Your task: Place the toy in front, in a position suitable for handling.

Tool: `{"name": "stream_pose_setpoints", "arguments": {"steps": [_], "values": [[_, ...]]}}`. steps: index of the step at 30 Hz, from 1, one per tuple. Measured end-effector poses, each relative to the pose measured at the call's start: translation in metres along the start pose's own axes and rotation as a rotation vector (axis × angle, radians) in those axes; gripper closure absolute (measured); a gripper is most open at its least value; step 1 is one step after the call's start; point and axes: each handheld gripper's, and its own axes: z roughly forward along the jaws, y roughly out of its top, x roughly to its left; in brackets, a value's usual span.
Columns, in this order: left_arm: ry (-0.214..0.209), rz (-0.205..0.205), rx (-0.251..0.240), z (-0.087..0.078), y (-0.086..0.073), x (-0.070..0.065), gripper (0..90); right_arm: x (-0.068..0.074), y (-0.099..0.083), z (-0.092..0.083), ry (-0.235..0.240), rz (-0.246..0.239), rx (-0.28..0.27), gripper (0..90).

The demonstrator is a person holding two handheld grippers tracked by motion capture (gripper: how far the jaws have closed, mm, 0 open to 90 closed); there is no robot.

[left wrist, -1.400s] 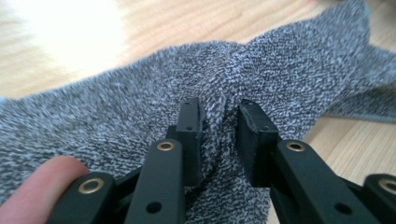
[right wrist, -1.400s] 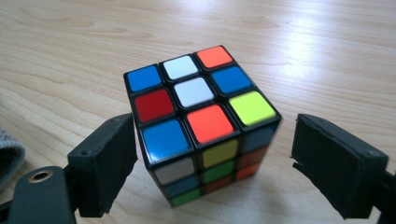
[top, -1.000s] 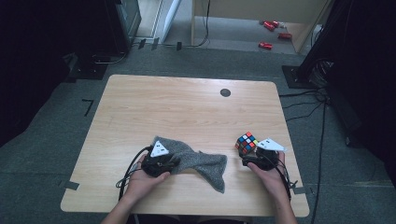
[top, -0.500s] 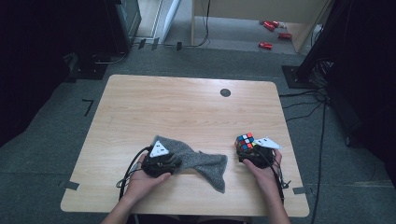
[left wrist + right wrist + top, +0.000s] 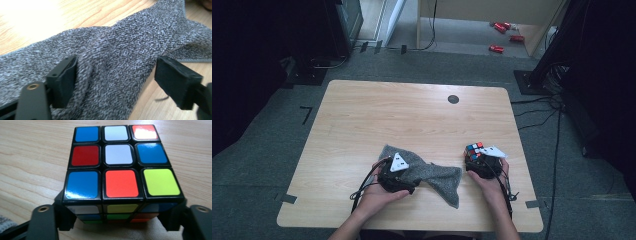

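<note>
A grey knitted cloth [image 5: 434, 177] lies crumpled near the front edge of the wooden table [image 5: 412, 115]. My left gripper [image 5: 408, 173] rests on its left part. In the left gripper view the jaws have just been opening and stand wide apart [image 5: 115, 77], with a raised fold of the cloth [image 5: 120, 57] loose between them. A Rubik's cube [image 5: 474, 150] sits at the front right. My right gripper [image 5: 477, 159] has just been closing on it. In the right gripper view the jaws [image 5: 117, 220] press on the lower sides of the cube [image 5: 117, 160].
A small black round grommet [image 5: 453, 99] is set in the table near its far edge. Red objects [image 5: 497, 48] lie on the floor beyond the table, and cables [image 5: 557, 130] run along its right side. Bare wood stretches across the table's middle and back.
My left gripper has shifted slightly to the right over the cloth and let go of the fold. The right gripper's jaws have come in against the cube, which stays in place.
</note>
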Motion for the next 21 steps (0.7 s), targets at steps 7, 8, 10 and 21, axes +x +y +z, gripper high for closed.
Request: {"name": "stream_pose_setpoints", "arguments": {"steps": [7, 8, 10, 21], "values": [[0.002, -0.004, -0.021, -0.008, 0.000, 0.003, 21.7, 0.002, -0.002, -0.004, 0.026, -0.018, -0.028, 34.6], [0.002, -0.010, -0.031, -0.009, -0.001, 0.004, 21.8, 0.002, -0.002, -0.005, 0.036, -0.019, -0.033, 34.6], [-0.007, -0.017, -0.038, -0.013, -0.003, 0.006, 22.8, 0.004, -0.004, -0.006, 0.050, -0.020, -0.036, 34.6], [0.009, -0.039, -0.030, -0.014, -0.010, 0.014, 24.0, 0.017, 0.001, -0.029, 0.128, -0.046, -0.085, 34.6]]}}
